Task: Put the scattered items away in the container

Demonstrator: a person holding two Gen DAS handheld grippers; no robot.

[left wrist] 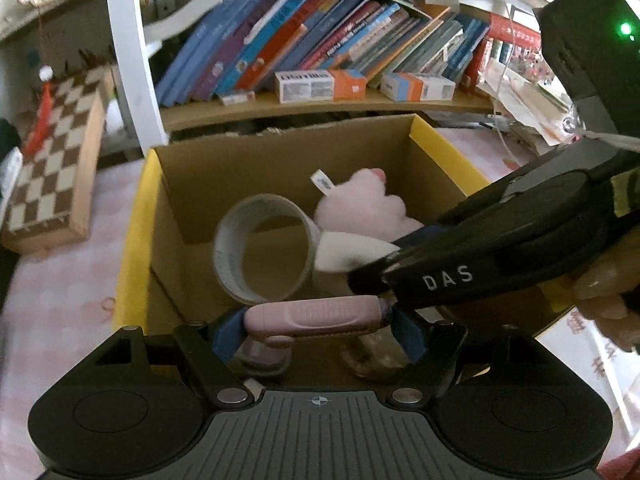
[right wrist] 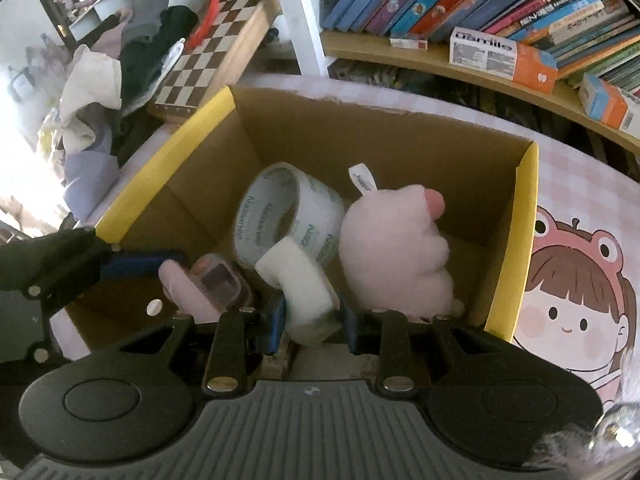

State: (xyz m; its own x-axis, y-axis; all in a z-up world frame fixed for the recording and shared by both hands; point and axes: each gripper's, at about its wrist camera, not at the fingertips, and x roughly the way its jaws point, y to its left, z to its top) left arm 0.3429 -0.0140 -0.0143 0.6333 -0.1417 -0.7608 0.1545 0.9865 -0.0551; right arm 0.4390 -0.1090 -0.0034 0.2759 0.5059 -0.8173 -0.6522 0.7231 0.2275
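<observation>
A home room: crammed bookshelf [left wrist: 320,40], chessboard [left wrist: 56,160], heaped clothes [right wrist: 112,80].

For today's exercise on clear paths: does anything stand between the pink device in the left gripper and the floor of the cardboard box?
Nothing visible does. The pink device hangs over the near part of the box, with bare cardboard under it. The tape roll and pink plush toy lie farther back; the right gripper stands beside it.

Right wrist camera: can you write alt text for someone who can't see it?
A handheld gripper holds a white curved object over an open cardboard box containing a tape roll and a pink plush toy. Bookshelves stand behind.
</observation>
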